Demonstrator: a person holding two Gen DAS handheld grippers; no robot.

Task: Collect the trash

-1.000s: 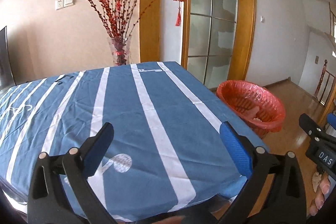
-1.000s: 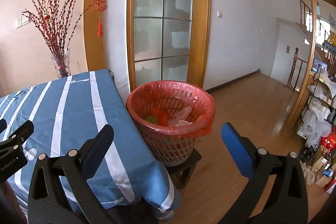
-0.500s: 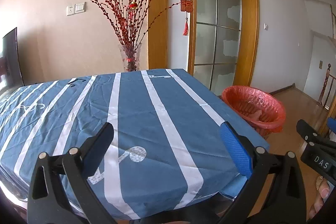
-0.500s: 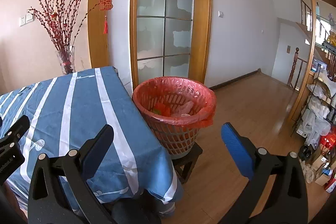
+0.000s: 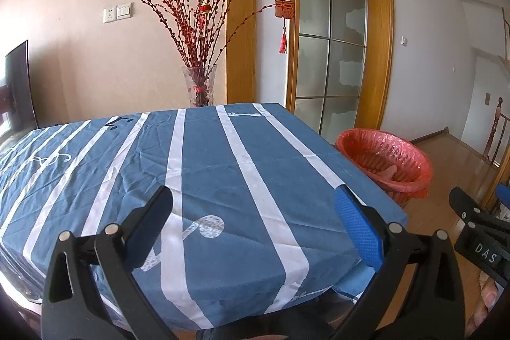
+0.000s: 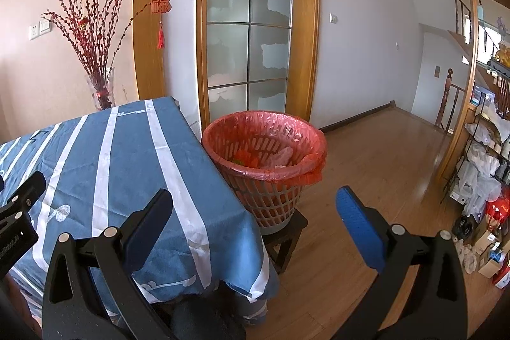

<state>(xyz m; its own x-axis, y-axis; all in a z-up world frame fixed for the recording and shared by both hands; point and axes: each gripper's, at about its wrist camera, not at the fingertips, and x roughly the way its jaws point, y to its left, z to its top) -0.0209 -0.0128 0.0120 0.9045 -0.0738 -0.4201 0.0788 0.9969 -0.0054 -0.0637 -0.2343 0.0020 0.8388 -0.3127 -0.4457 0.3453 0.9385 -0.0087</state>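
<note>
Both grippers have drawn back from the counter; left gripper and right gripper show jaws apart, empty. Trash sits in the basket beside the counter.

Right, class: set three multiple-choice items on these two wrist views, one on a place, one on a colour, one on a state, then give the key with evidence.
1. Where does the lattice plastic waste basket stand?
A. on the striped cloth
B. on a dark low stool beside the table
C. on the bare floor

2. What colour is the bin liner?
A. red
B. black
C. white

3. How do the jaws of the right hand-held gripper stand?
A. shut on a wrapper
B. shut on nothing
C. open and holding nothing

Key: B, the stool's top shows under its base; A, red film folds over the rim; C, a wide gap shows between the pads.
</note>
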